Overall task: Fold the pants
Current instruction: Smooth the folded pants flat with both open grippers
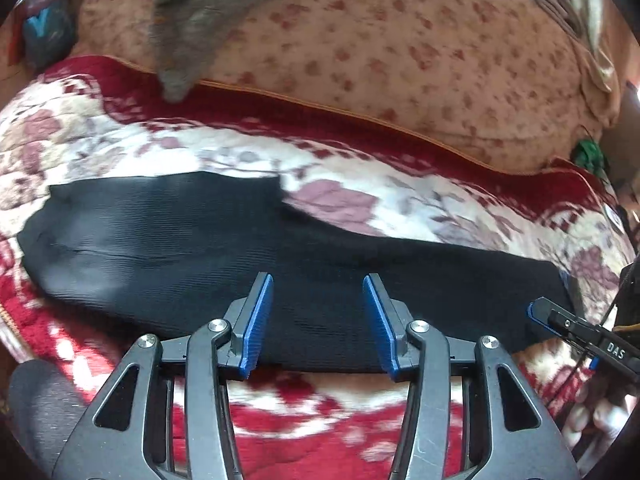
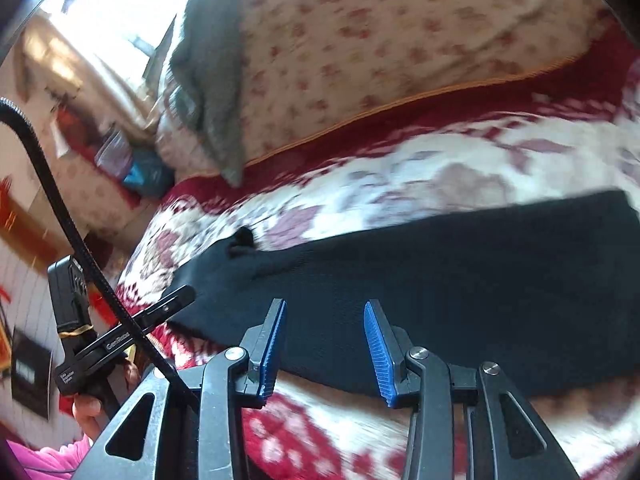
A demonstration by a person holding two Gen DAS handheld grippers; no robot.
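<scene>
black ribbed knit pants point(image 1: 208, 236) lie flat in a long band across the red and white floral blanket point(image 1: 120, 148), seen from the left wrist camera; the left gripper point(image 1: 318, 320) hovers over the near edge of the pants with its blue-padded fingers point(image 1: 256, 328) spread apart and nothing between them; behind the blanket rises a beige cushion with small red flowers point(image 1: 400, 52), a grey knitted garment point(image 1: 192, 28) draped over its upper left; at the right edge the tip of the right gripper point(image 1: 538, 312) reaches in just beside the right end of the pants, though from this angle i cannot tell how its fingers stand; from the right wrist camera, the same pants point(image 2: 460, 280) run from the middle left out to the right border, lying on the blanket point(image 2: 400, 168); the right gripper point(image 2: 325, 344) sits above their near edge, fingers point(image 2: 378, 348) apart and holding nothing; the left gripper point(image 2: 176, 300) shows at the left, near the crumpled left end of the pants, a black flexible cable point(image 2: 48, 184) crossing in front of it; the cushion point(image 2: 380, 40) and the grey garment point(image 2: 212, 80) fill the upper part
</scene>
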